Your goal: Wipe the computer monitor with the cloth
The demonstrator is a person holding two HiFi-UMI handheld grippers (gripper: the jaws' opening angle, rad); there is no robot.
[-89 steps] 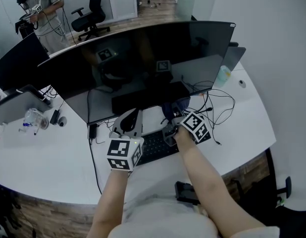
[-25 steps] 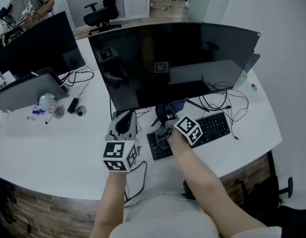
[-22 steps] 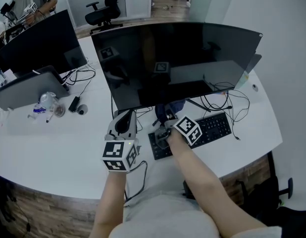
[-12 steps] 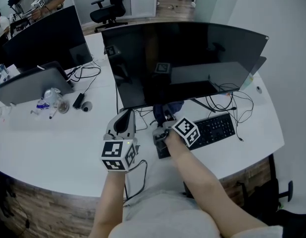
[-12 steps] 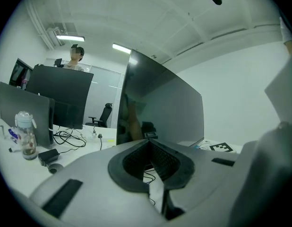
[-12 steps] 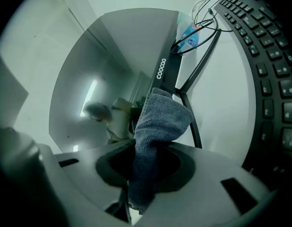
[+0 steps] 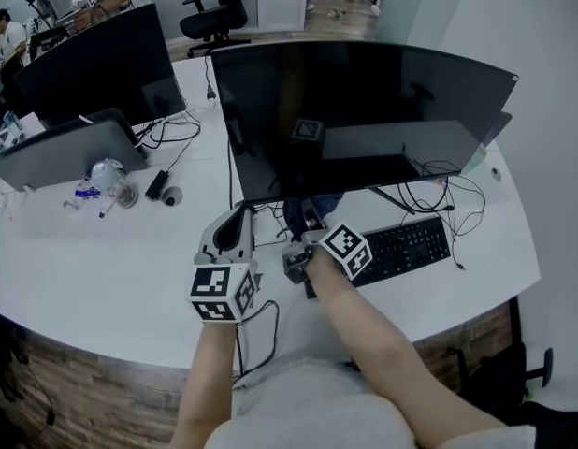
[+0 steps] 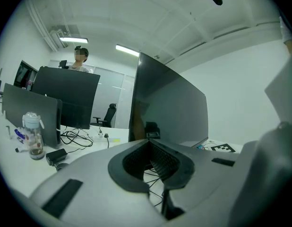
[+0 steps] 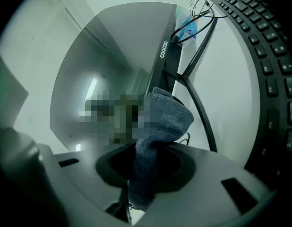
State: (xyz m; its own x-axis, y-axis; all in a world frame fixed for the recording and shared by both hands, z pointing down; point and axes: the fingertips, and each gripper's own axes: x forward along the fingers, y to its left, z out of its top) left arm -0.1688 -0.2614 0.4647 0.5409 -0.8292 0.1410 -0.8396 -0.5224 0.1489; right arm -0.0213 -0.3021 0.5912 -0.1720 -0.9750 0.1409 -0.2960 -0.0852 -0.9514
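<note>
The right tool point(image 7: 306, 224) pinches a blue cloth point(image 9: 161, 124) tight. The cloth sticks out past the jaws, right by the bottom edge of the big dark monitor point(image 7: 364, 110), near its stand. I cannot tell if it touches the screen. The left tool point(image 7: 235, 224) has its jaws pressed together with nothing in them. It is over the white worktop point(image 7: 102, 269), left of the keyboard point(image 7: 411, 243).

An open-plan office: a long white desk point(image 7: 102, 260) carries a wide curved monitor point(image 7: 364, 120), a black keyboard point(image 7: 401, 248), a second monitor point(image 7: 93, 68) and loose cables point(image 7: 167, 134); a black swivel chair point(image 7: 214, 12) stands behind. Ceiling strip lights point(image 8: 127, 50) glow overhead.
</note>
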